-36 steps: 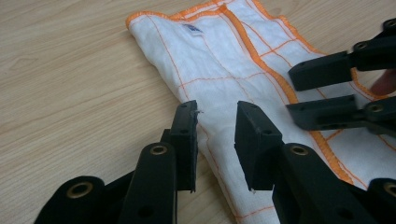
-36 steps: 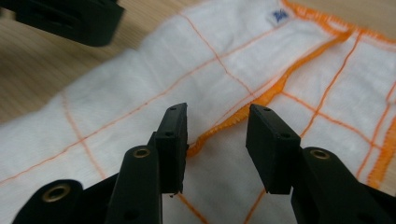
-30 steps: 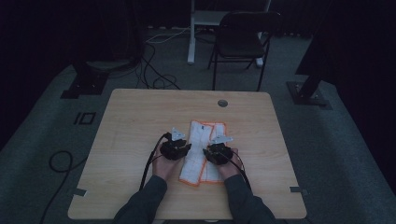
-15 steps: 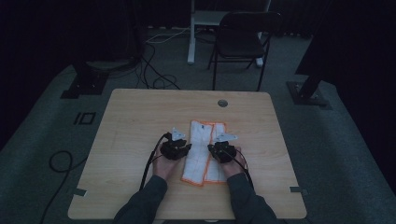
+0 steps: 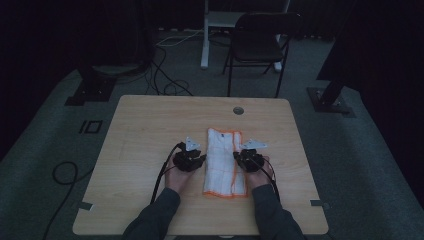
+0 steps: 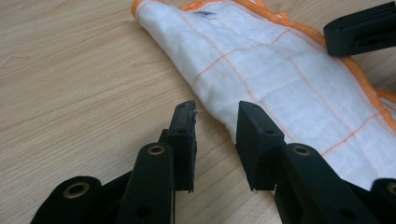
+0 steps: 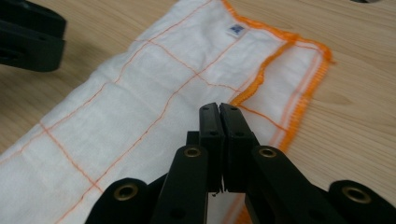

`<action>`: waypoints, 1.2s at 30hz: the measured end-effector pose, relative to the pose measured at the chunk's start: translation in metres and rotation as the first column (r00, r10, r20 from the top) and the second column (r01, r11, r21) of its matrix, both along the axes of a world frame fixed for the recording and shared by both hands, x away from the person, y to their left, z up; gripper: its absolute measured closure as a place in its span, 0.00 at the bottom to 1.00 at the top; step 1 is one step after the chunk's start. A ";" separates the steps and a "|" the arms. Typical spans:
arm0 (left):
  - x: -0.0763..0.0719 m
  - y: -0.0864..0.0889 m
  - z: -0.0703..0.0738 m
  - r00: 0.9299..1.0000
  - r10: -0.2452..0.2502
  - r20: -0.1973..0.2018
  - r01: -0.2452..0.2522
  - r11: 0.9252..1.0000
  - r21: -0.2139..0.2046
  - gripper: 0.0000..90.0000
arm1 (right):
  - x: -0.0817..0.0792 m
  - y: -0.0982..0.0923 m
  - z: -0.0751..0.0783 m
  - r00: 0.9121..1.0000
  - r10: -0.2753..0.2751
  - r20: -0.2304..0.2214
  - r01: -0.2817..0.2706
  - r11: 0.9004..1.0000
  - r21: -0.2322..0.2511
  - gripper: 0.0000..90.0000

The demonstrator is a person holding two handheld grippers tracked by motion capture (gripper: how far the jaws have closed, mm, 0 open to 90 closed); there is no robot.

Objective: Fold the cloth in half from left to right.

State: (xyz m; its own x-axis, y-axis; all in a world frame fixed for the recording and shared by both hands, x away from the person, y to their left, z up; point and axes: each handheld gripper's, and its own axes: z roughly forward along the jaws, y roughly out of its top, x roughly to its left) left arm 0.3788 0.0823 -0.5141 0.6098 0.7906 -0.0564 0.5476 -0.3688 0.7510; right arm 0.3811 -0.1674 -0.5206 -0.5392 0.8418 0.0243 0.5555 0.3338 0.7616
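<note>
A folded white cloth point(image 5: 222, 162) with orange stitching and hem lies lengthwise on the wooden table point(image 5: 150, 130), between my two grippers. My left gripper point(image 5: 200, 159) rests at the cloth's left edge; in the left gripper view its jaws point(image 6: 215, 119) stand open, with the folded edge of the cloth point(image 6: 280, 70) just beyond the tips. My right gripper point(image 5: 239, 157) sits at the cloth's right edge. In the right gripper view it point(image 7: 219, 109) is shut above the cloth point(image 7: 140, 93), close to the orange hem, with nothing seen between the jaws.
A round cable hole point(image 5: 238, 110) sits in the table's far edge. Behind the table stand a dark chair point(image 5: 260, 42) and a white desk leg point(image 5: 205, 35). Cables point(image 5: 165, 85) lie on the floor at the left, with stand bases on both sides.
My right gripper has shifted slightly to the right, toward the cloth's right edge. The left gripper and the cloth have hardly moved.
</note>
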 end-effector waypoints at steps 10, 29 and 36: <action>0.000 -0.001 0.000 1.000 -0.003 -0.001 0.003 1.000 0.002 0.76 | 0.003 -0.015 0.001 0.999 -0.033 -0.009 0.033 0.999 0.000 0.99; 0.001 -0.004 -0.002 1.000 -0.004 -0.004 0.004 1.000 0.002 0.76 | 0.009 -0.028 -0.011 0.997 -0.076 -0.034 0.075 0.997 -0.016 0.96; 0.001 -0.003 -0.002 1.000 0.001 0.000 -0.001 1.000 0.002 0.75 | 0.007 -0.033 -0.009 0.995 -0.093 -0.026 0.093 0.996 -0.005 0.86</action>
